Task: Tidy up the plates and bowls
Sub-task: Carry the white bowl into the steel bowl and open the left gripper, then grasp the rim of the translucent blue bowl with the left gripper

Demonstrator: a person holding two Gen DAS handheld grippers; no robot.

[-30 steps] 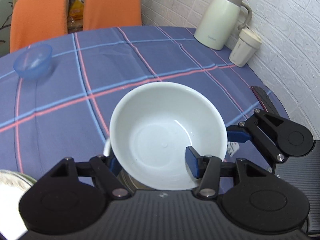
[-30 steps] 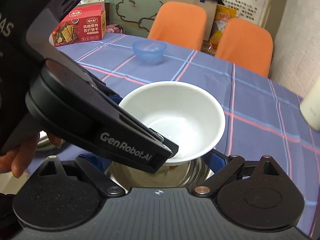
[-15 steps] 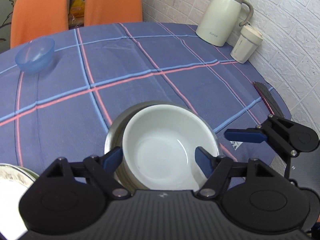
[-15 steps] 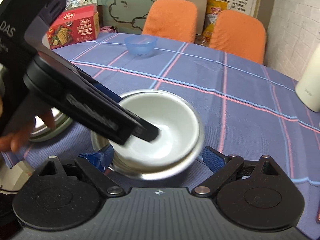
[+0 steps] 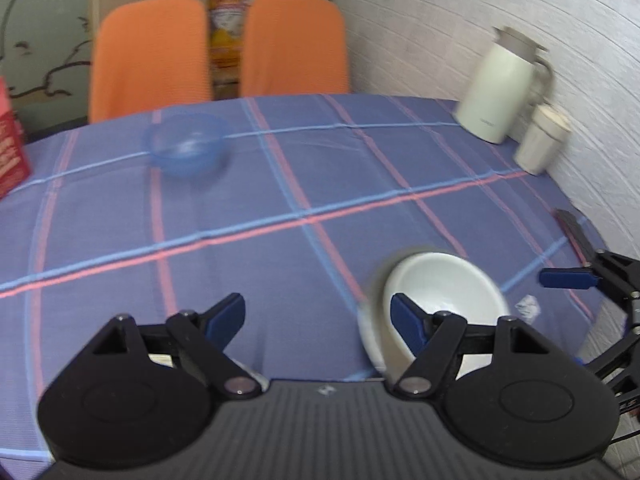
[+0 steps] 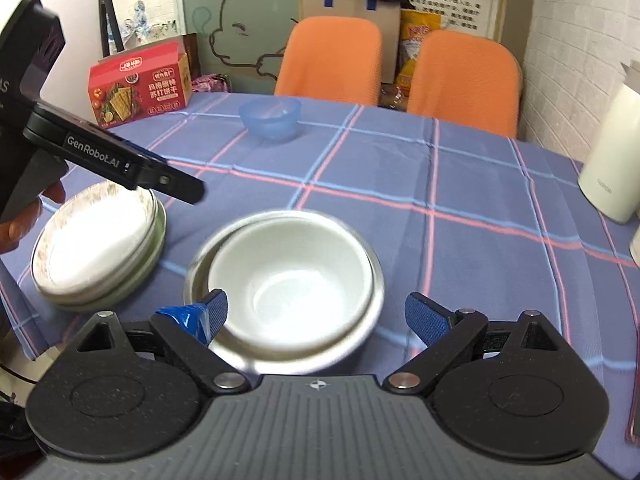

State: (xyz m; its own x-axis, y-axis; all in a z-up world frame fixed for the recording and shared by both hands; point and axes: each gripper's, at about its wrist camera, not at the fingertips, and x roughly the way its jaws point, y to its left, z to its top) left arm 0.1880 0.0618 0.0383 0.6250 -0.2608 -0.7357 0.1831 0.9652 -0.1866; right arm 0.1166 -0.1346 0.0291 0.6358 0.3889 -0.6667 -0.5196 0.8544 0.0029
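Note:
A white bowl [image 6: 288, 280] sits nested inside a steel bowl [image 6: 240, 356] on the checked tablecloth, just ahead of my right gripper [image 6: 320, 314], which is open with a finger on either side of the pair. In the left wrist view the white bowl [image 5: 444, 292] lies off to the right of my open, empty left gripper [image 5: 316, 316]. A stack of plates [image 6: 96, 240] rests to the left, under the raised left gripper [image 6: 188, 190]. A blue bowl [image 6: 270, 116] [image 5: 186, 144] stands alone at the far side.
A cream kettle [image 5: 500, 88] and a lidded cup [image 5: 542, 144] stand by the brick wall on the right. A red cracker box [image 6: 138, 88] is at the far left. Two orange chairs [image 6: 332, 60] stand behind the table. A dark flat item [image 5: 576, 232] lies at the table's right edge.
My left gripper set the white bowl down into the steel bowl, opened, and pulled away to the left and up. The right gripper stays open around the steel bowl.

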